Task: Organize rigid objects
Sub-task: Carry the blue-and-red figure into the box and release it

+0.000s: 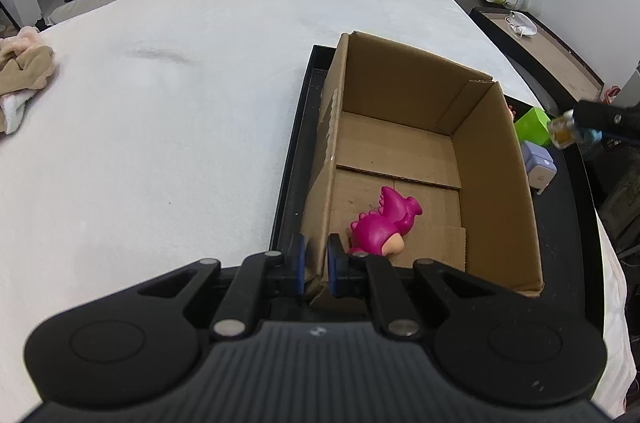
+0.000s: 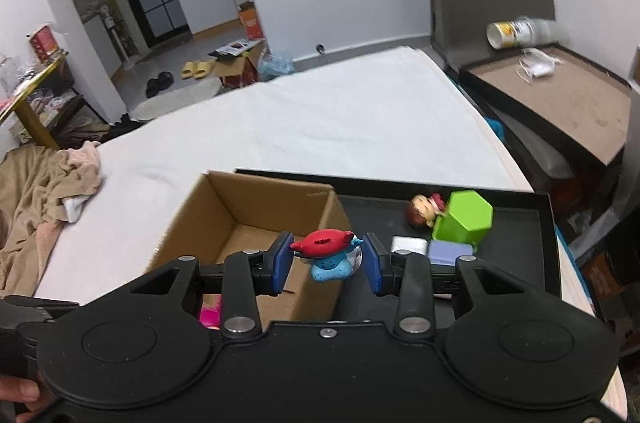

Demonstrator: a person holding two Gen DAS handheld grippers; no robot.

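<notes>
Your right gripper [image 2: 325, 257], jaws clenched on the blue-and-red figurine [image 2: 327, 255], may drop it outside the cardboard box [image 2: 240, 223] right wall if released early; left gripper [image 1: 316, 263] jaws clamp the box's near wall.

Pink dinosaur toy [image 2: 210, 317] mostly hidden.

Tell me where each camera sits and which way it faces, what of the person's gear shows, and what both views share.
Left wrist: sits on the left gripper, looking along its fingers over the cardboard box; the gripper clamps the box's near wall, and the right gripper shows at far right.
Right wrist: sits on the right gripper, looking across box and black tray; it holds a blue and red toy.
Shared: box, tray, green block, pink dinosaur, white bed.
</notes>
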